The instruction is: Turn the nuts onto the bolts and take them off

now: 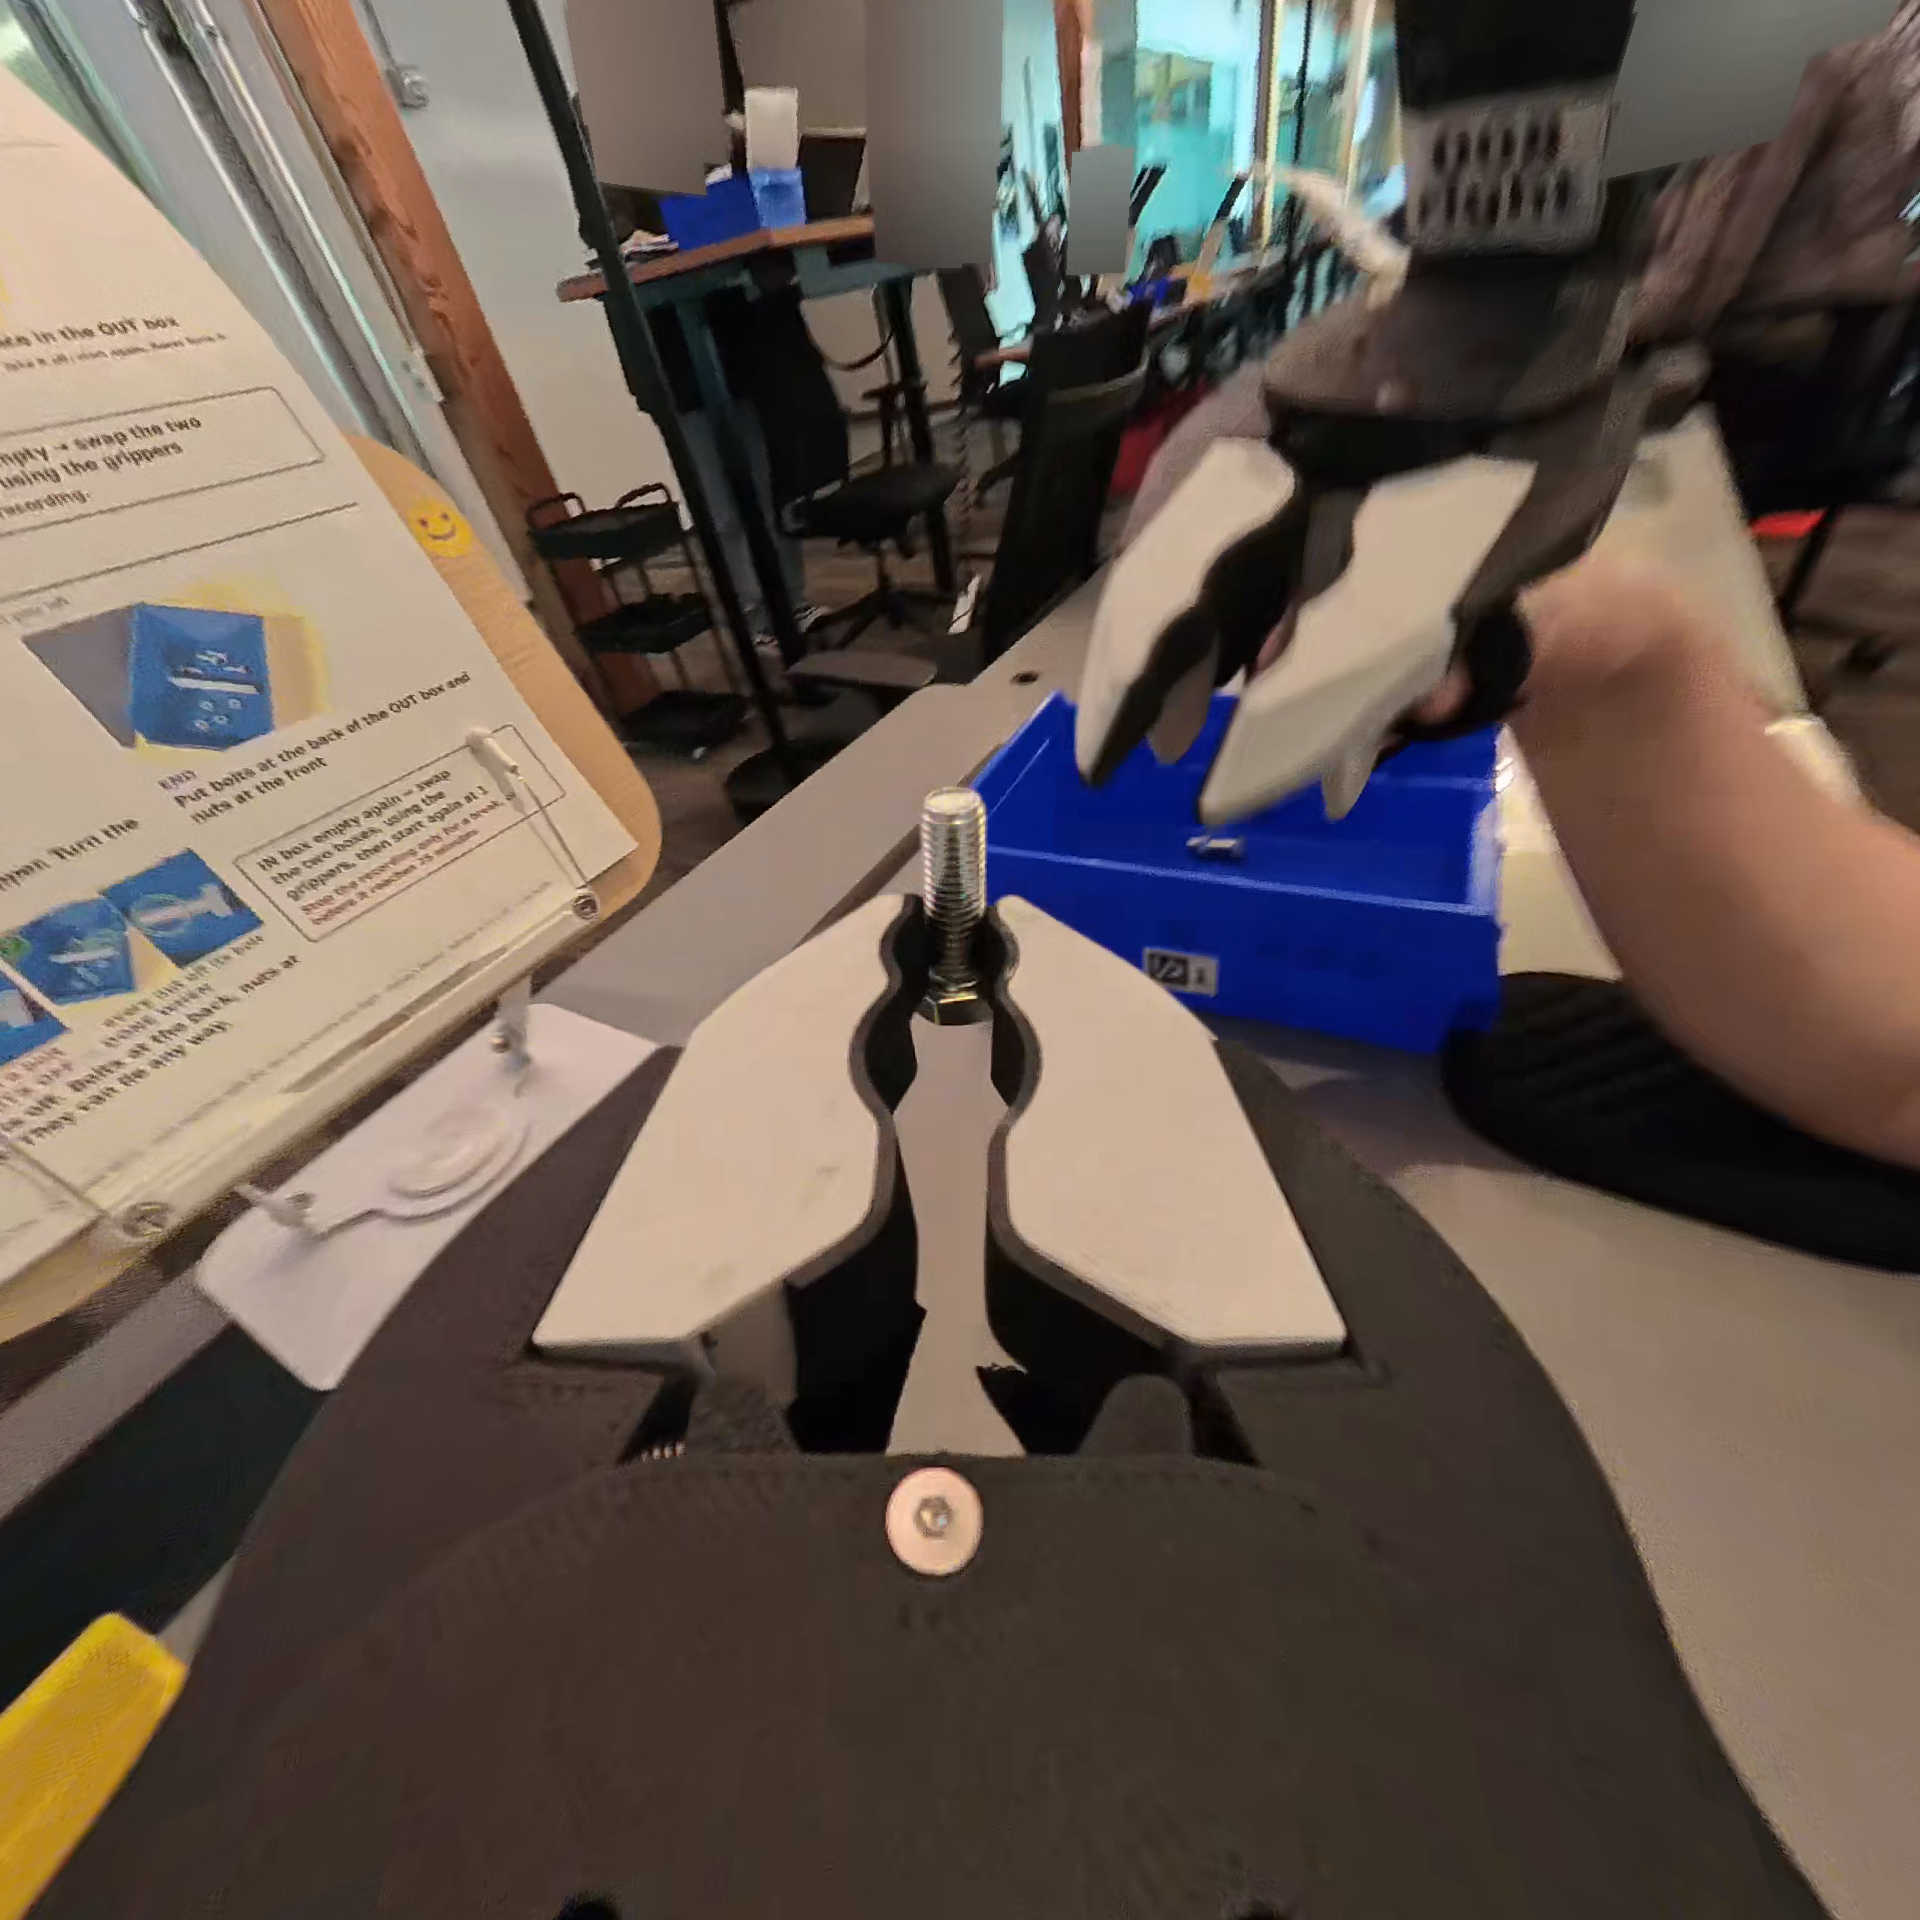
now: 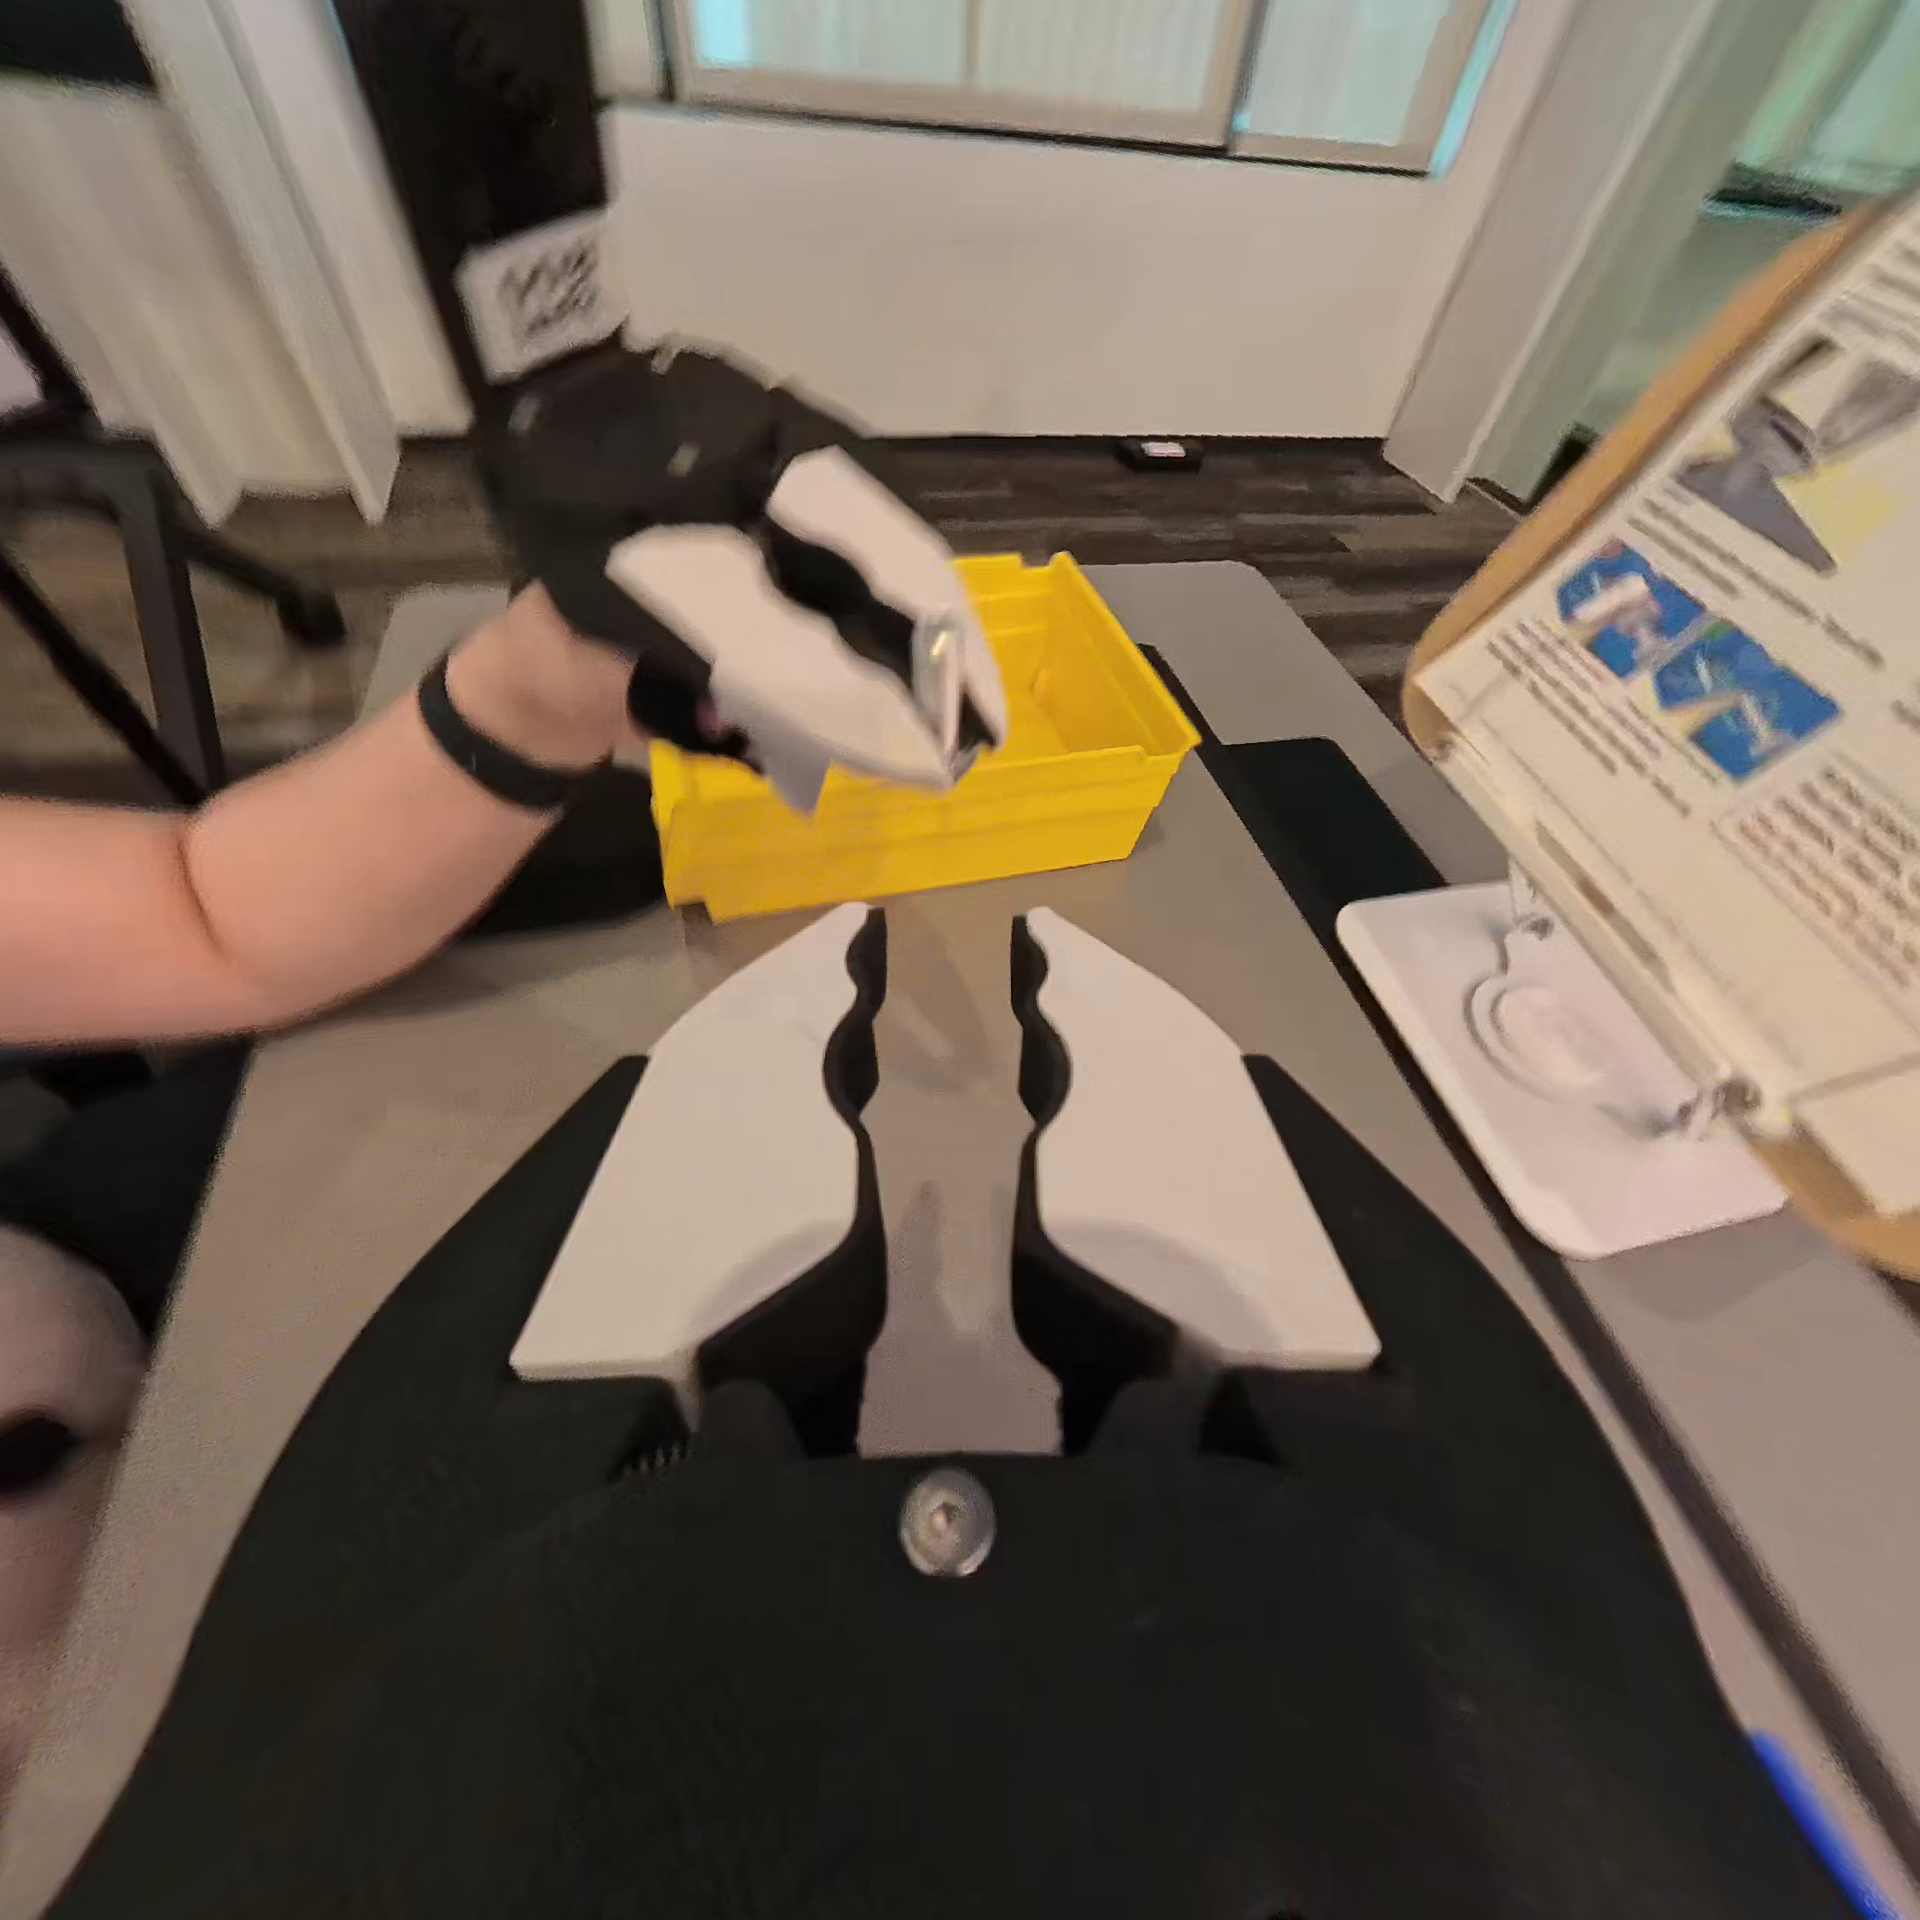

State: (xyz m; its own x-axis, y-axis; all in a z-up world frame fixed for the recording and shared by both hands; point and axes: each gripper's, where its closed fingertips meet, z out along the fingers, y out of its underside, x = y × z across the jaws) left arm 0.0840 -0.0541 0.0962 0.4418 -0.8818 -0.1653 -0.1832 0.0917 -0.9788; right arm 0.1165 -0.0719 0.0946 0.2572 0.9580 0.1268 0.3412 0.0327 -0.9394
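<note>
My left gripper (image 1: 951, 920) is shut on a silver bolt (image 1: 953, 847) that stands upright between its fingertips, hex head down and threaded end up. It also shows in the right wrist view (image 2: 961, 717), held over the yellow bin (image 2: 1039, 821). My right gripper (image 2: 948, 925) is open and empty. In the left wrist view it (image 1: 1153, 784) hangs blurred above the blue bin (image 1: 1299, 914), fingertips pointing down. A small silver part (image 1: 1214, 844) lies inside the blue bin.
An instruction board (image 1: 208, 727) on a white stand (image 2: 1538, 1081) leans between the bins. The grey table (image 2: 1164, 966) carries both bins. A person's forearm (image 1: 1704, 914) rests on a black pad (image 1: 1662, 1122). Chairs and desks fill the background. Tip to tip, the grippers are about 5 cm apart.
</note>
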